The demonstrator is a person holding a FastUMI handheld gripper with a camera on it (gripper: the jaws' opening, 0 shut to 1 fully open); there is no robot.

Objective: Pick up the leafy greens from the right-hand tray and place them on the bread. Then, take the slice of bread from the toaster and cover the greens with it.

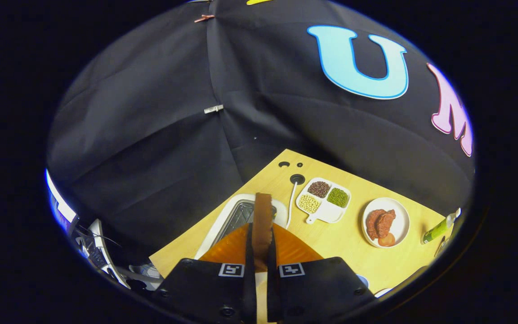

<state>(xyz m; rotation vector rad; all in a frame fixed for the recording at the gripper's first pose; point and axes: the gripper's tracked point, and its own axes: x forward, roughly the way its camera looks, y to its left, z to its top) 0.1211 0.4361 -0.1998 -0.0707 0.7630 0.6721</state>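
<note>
My gripper (pixel 261 252) is shut on a slice of bread (pixel 262 220), held edge-on so its brown crust stands up between the fingers. The slice hangs above the white toaster (pixel 223 225), whose metal slot shows just beyond the fingers on the left. The view is tilted, with the wooden table (pixel 340 243) sloping away to the right.
A white divided dish (pixel 325 200) with three kinds of beans lies beyond the fingers to the right. Farther right stands a round white plate (pixel 386 222) with reddish meat pieces. A green tube (pixel 439 228) lies near the table's far right end. A white cable (pixel 291 202) runs to a hole.
</note>
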